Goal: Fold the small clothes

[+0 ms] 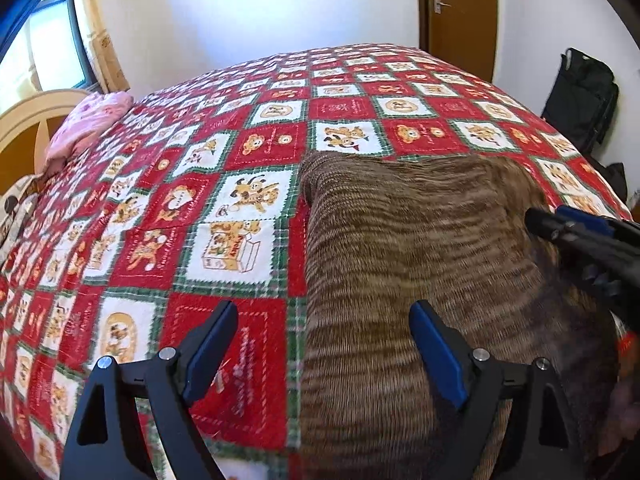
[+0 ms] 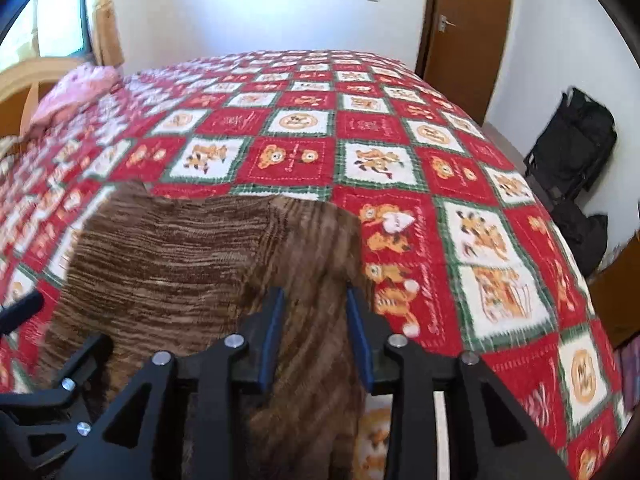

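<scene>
A brown striped knitted garment (image 1: 408, 248) lies on the red, white and green patchwork bedspread (image 1: 208, 208). My left gripper (image 1: 324, 312) is wide open and empty, hovering over the garment's left edge. The garment also shows in the right wrist view (image 2: 180, 264), with a part folded over on its right side. My right gripper (image 2: 314, 300) is part-way open above that folded part, with nothing between its fingers. Its tip shows at the right of the left wrist view (image 1: 560, 224), above the garment.
A pink cloth (image 1: 84, 124) lies at the bed's far left near a wooden headboard (image 1: 24, 120). A black bag (image 2: 572, 148) stands on the floor right of the bed. A brown door (image 2: 468, 32) is behind.
</scene>
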Available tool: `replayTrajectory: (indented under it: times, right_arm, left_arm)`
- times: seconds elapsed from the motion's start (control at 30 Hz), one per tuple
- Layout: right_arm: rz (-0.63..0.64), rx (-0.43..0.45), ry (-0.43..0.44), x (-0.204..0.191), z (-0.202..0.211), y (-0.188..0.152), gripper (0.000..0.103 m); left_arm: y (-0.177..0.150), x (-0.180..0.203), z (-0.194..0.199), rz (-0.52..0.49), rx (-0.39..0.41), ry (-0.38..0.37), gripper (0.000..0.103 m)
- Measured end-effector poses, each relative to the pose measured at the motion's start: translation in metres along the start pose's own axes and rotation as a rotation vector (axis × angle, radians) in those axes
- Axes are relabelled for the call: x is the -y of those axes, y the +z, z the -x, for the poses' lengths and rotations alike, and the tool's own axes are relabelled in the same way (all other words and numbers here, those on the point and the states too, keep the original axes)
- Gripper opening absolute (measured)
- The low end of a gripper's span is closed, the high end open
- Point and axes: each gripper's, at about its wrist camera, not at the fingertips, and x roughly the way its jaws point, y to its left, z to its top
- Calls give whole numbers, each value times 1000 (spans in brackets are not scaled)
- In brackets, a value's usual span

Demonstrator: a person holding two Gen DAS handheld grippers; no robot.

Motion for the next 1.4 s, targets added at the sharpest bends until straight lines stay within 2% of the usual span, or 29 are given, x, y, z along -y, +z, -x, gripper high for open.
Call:
replayTrajectory:
  times: [0.1,0.2,0.43,0.57,0.7,0.77,1.03,1.1,1.2,1.27,1.3,1.37,1.4]
  right_arm:
    - [-92,33,85,9,27,-10,45]
    - [-133,38,105,12,47,-27,46]
    - [-216,36,107,21,70,-65,46]
    - [-210,78,83,20,72,-77,46]
    - [-240,88,91,25,70,-81,46]
    - [-248,97,93,26,70,-83,50]
    - [-252,68,84,25,64,-88,50]
    - [-252,58,84,25,62,-88,53]
    - [-264,59,91,27,63,-89,55]
    - [-276,67,105,29,66,-89,56]
    - [-279,71,109,29,67,-89,57]
    - [-283,72,117,30,69,-87,70]
    - [-293,70,125,31,71,-85,72]
  left_arm:
    - [-6,-6,11,7,10,-21,88]
    - [-9,-8,17,14,-1,-52,88]
    - [-24,-7,36,-10,22,-65,88]
    - [-32,-3,40,-52,24,-65,88]
    - [-35,-5,36,-40,18,-60,88]
    - [-37,-4,34,-35,12,-64,88]
    - [-47,5,21,-40,-2,-60,88]
    - [-47,4,21,-30,-8,-65,88]
    - [-43,1,26,-26,-2,-88,88]
    - [-35,-6,32,2,26,-139,88]
    - [-30,-10,34,17,36,-160,88]
    - [-18,-18,34,43,46,-185,88]
    - [-10,-22,32,53,51,-182,88]
